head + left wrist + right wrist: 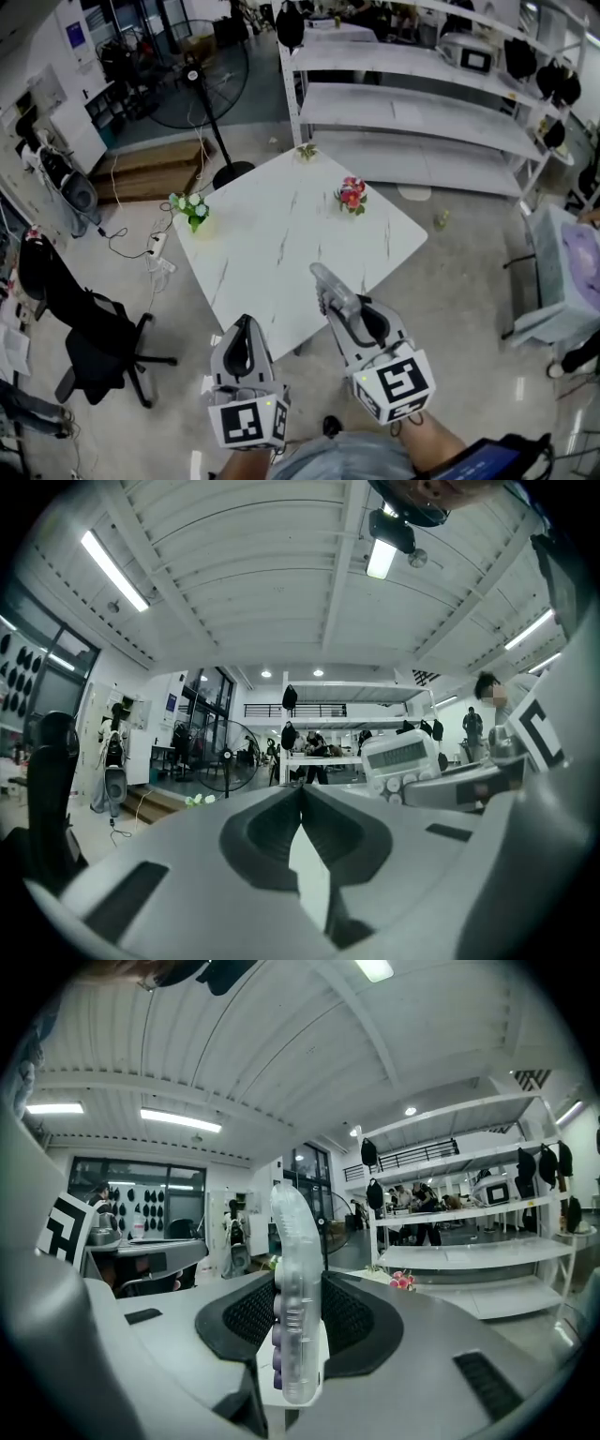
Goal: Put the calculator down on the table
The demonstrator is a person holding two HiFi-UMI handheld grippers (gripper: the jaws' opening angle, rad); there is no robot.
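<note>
Clamping calculator (296, 1241), seemingly edgewise: right gripper (300, 1284)

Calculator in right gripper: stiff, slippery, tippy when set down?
Probably stiff: the calculator sticks out past the right gripper without sagging. Likely light: thin clear plastic. Glossy shell may slip; held on edge, it would likely fall flat on the table.

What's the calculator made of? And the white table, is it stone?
The calculator looks like see-through, shiny plastic: purple buttons show through its side. The table top looks like smooth white marble with grey veins, but it could be printed board; I can't tell.
</note>
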